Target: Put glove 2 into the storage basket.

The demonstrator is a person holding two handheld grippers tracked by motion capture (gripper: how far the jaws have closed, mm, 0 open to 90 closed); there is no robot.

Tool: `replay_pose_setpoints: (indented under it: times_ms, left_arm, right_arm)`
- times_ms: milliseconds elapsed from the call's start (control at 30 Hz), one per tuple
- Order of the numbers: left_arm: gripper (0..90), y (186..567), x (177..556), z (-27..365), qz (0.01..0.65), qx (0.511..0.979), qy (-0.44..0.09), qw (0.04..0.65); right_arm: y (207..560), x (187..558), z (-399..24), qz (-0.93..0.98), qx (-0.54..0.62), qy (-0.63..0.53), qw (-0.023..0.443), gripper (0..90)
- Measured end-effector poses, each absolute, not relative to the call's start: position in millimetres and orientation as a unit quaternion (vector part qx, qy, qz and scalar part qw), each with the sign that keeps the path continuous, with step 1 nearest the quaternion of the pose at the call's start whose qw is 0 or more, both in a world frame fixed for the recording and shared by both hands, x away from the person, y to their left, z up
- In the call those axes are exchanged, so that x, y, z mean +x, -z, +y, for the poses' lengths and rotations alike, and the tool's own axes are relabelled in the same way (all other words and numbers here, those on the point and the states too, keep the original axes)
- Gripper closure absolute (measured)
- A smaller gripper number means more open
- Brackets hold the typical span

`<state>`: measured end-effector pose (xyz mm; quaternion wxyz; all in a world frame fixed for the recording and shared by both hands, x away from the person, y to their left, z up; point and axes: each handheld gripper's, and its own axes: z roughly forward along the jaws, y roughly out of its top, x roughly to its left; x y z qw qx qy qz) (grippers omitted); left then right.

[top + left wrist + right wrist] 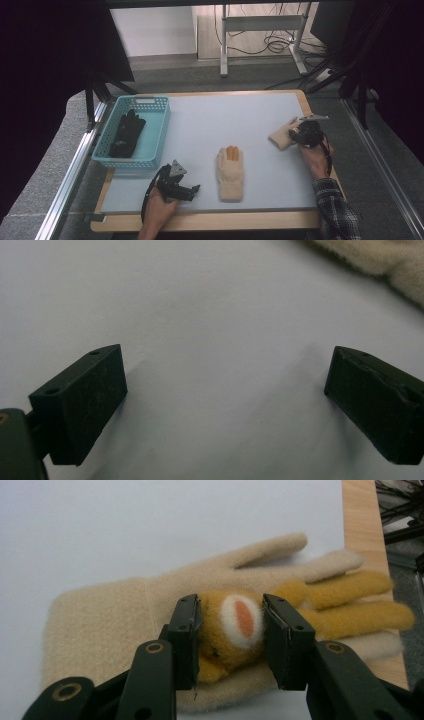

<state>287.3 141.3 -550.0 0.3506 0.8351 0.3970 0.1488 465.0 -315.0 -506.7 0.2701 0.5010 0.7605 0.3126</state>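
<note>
High view looks down on the table (200, 120) — both tool views close, sharing it.

No writing, label, brand, number or sign can be read anywhere, whether on the gloves, the basket, the grippers or the worktop.

Your table (210, 120) carries a pale grey mat: teal basket (156, 134) at nine o'clock, one cream glove (230, 172) at six, another cream glove (281, 135) at three.

A teal basket (155, 107) (far left corner) holds black gloves (127, 133).
</note>
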Motion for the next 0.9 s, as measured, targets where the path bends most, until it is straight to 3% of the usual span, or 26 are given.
replay_pose_setpoints:
  times_ms: [433,900]
  left_arm:
    - [3.6,550.0,287.2,141.2,0.397,0.835,-0.149,0.351]
    - [3.6,550.0,287.2,141.2,0.397,0.835,-0.149,0.35]
  right_arm:
    - [471.0,435.9,-298.5,0.778,0.439,-0.357,0.273,59.9]
    - [443.5,383.1,-245.7,0.835,0.297,-0.422,0.194,59.6]
